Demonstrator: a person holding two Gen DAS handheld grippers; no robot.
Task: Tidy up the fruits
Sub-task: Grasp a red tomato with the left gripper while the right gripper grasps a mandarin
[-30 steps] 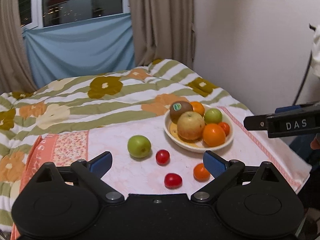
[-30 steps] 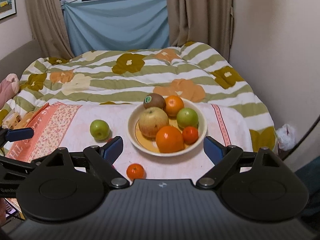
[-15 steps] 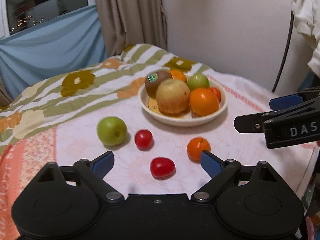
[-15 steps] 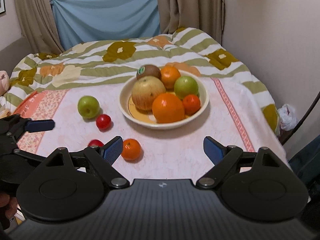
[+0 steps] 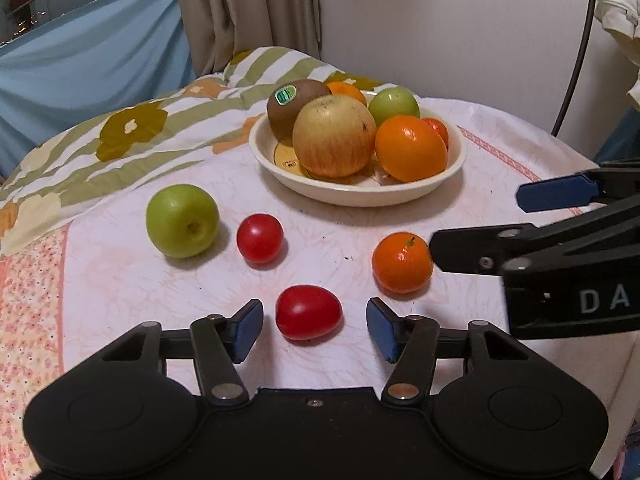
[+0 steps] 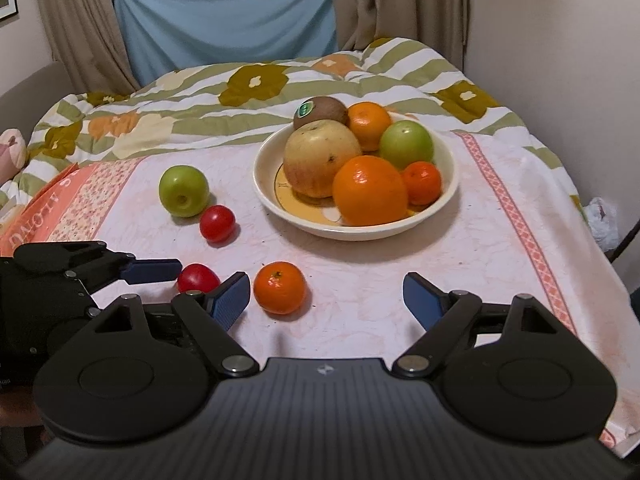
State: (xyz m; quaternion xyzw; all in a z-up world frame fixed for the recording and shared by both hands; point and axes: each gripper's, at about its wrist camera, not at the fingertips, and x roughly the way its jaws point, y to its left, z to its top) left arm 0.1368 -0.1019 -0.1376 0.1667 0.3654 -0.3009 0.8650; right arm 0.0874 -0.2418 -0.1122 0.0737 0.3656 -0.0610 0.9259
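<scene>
A cream bowl [image 5: 360,197] [image 6: 352,233] holds a kiwi, a large apple, oranges and a green apple. Loose on the pink cloth lie a green apple [image 5: 182,220], a round tomato [image 5: 260,238], an oval tomato [image 5: 309,312] [image 6: 196,276] and a mandarin [image 5: 402,262] [image 6: 280,288]. My left gripper [image 5: 315,326] is low over the cloth. Its jaws are closing on either side of the oval tomato, with gaps still showing. My right gripper [image 6: 327,298] [image 5: 476,220] stands wide and is closing slightly, the mandarin just inside its left finger, untouched.
A striped, flowered quilt [image 6: 256,80] lies behind the cloth. The wall [image 6: 560,60] and the table's right edge are close to the bowl. A white bag [image 6: 600,216] sits on the floor at the right. Bare cloth lies right of the mandarin.
Both grippers have come down toward the cloth and the fruits look larger. The left jaws have narrowed around the oval tomato. The mandarin now sits between the right fingers.
</scene>
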